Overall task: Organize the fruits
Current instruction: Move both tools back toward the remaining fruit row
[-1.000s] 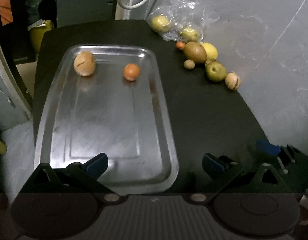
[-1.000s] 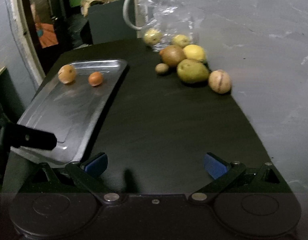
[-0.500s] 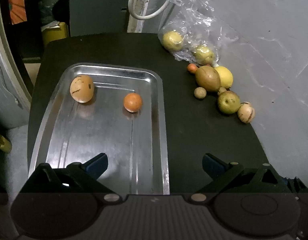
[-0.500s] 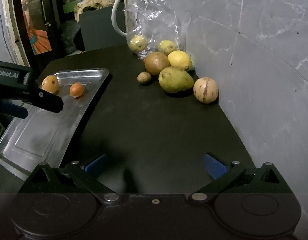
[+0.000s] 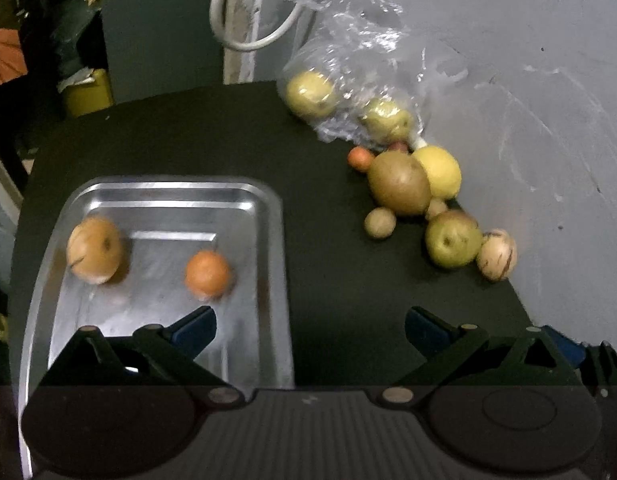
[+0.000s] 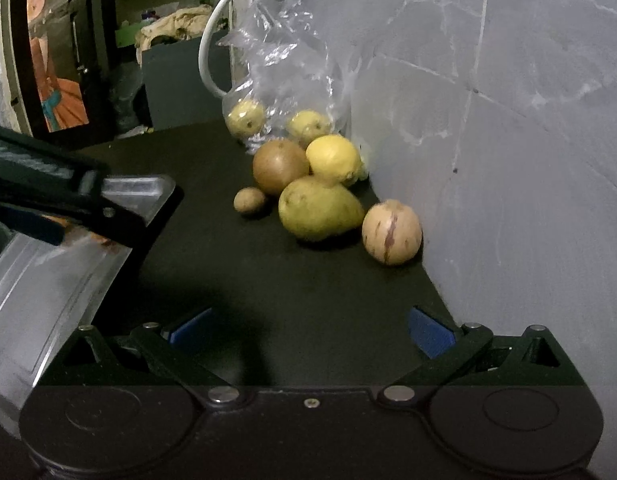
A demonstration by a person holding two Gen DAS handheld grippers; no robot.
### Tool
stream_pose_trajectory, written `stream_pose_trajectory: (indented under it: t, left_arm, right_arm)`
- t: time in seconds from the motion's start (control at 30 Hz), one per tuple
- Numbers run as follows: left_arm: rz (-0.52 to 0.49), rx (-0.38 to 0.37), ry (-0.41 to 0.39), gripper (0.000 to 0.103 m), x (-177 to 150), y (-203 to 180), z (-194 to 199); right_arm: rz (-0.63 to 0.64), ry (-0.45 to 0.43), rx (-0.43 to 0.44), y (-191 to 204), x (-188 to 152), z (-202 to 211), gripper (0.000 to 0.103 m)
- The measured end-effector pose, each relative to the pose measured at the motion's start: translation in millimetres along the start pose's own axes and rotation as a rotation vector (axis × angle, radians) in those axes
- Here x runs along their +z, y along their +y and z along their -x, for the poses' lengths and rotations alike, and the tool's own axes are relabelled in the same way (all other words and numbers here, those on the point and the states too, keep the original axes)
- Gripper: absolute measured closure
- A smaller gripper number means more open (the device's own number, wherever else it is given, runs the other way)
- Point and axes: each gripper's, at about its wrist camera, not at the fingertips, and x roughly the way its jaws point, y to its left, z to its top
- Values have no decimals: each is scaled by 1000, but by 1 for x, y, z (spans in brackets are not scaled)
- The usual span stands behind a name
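A steel tray (image 5: 268, 216) lies on the black table and holds a tan round fruit (image 5: 94, 249) and a small orange (image 5: 207, 273). My left gripper (image 5: 310, 330) is open, its left finger over the tray, nothing between its fingers. Loose fruit lies by the grey wall: a brown kiwi-like fruit (image 6: 280, 167), a lemon (image 6: 333, 159), a green pear (image 6: 318, 208), a striped pale fruit (image 6: 391, 232) and a small brown one (image 6: 249, 200). My right gripper (image 6: 310, 326) is open and empty, short of the pear. The left gripper's body (image 6: 60, 196) crosses the right view over the tray (image 6: 48, 292).
A clear plastic bag (image 6: 284, 80) with two yellow-green fruits stands at the back by the wall. A white cable (image 5: 248, 40) loops behind it. The grey wall (image 6: 508, 140) bounds the table on the right. A tiny orange fruit (image 5: 360, 157) sits behind the kiwi-like fruit.
Both grippers have moved forward toward the fruit; the pile and the tray's fruits look closer. The left gripper now covers more of the tray in the right wrist view. Both stayed open.
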Motion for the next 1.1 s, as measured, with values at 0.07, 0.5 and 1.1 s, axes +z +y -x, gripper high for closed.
stream_pose_trajectory:
  t: [0.07, 0.5, 1.1]
  left_arm:
    - [-2, 7, -7, 1, 7, -6, -4]
    - [-201, 48, 15, 1, 46, -35, -53]
    - [-273, 11, 10, 9, 56, -53, -86]
  right_arm:
    - [-2, -5, 17, 0, 2, -5, 1]
    - [249, -86, -33, 22, 17, -25, 4]
    - [486, -103, -156, 38, 27, -67, 20]
